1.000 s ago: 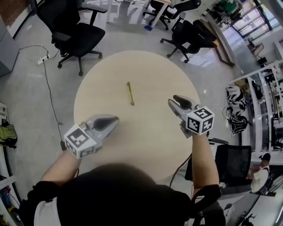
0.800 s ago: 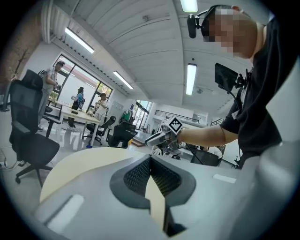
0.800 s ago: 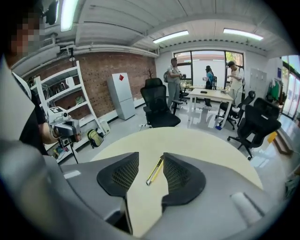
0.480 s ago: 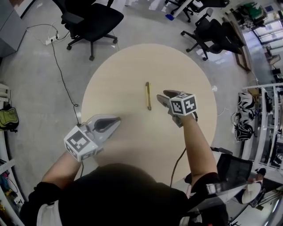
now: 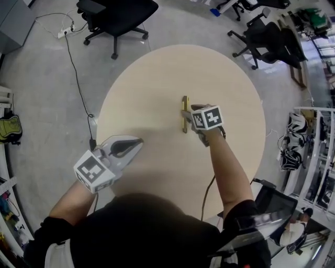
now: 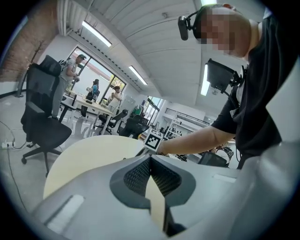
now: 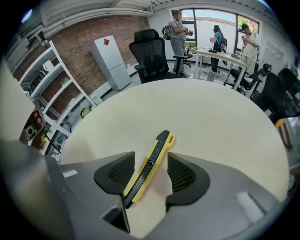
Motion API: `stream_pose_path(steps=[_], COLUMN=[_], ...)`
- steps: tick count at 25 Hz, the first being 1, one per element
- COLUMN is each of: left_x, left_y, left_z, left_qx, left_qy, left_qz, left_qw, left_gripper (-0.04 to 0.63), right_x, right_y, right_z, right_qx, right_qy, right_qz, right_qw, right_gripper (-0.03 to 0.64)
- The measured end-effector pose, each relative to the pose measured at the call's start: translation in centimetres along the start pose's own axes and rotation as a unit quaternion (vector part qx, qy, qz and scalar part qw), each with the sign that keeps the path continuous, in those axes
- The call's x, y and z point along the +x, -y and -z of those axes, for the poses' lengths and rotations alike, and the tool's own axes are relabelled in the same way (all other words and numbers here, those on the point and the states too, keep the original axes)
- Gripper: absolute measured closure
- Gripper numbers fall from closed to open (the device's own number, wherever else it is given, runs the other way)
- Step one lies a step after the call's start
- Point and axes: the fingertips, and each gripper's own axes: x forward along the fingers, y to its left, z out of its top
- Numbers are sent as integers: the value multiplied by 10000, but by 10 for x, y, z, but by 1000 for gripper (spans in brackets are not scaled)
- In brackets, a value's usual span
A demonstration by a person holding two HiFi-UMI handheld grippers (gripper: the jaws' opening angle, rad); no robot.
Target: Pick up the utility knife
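Note:
A yellow and black utility knife (image 5: 183,107) lies flat near the middle of the round beige table (image 5: 146,94). My right gripper (image 5: 189,113) points steeply down over it. In the right gripper view the knife (image 7: 151,161) lies lengthwise between the two dark pads, and the right gripper (image 7: 151,172) is opening its jaws, with a gap on each side of the knife. My left gripper (image 5: 137,142) hovers over the table's near left part, well away from the knife. In the left gripper view the left gripper (image 6: 150,161) has its fingertips together with nothing between them.
A black office chair (image 5: 118,13) stands beyond the table's far left edge, and more chairs (image 5: 267,31) at the far right. A cable (image 5: 78,78) runs across the floor on the left. Shelves (image 5: 309,141) line the right side.
My right gripper has swung left and down from the table's right side until its jaws stand on either side of the knife, and they have widened. The left gripper has hardly shifted.

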Motion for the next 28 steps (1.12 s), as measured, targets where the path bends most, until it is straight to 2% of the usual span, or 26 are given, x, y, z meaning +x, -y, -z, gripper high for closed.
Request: stream_pose_path(steps=[4,7,10,14,22,28], left_x=[6,9,13,22,29,38], left_y=[-4,-7,-6,3,19,49], left_z=[7,18,24,18,5,-14], left_qx=[-231,-286,-313,-217,-153,47], left_qy=[-87,-147,-187,-155,-217,-132], left_qz=[-13,38,84,198,383,762], left_qw=[9997,9995,9993,9994,9989,9970], left_gripper=[595,595,595,595,595,595], right_x=[20,24,27,20,-55,-136], right_y=[4,3,2,0,11,17], right_z=[4,3,2,10,-3,0], right_qx=[-119,-257,-254,-213,305,535], right_qy=[-226,-209,-118,-28,957,1625], right_qz=[292,469,391,212,161,381], right_qw=[9992,9984,9988,9995,9948,9845], right_gripper=[373,399,460,483,486,486])
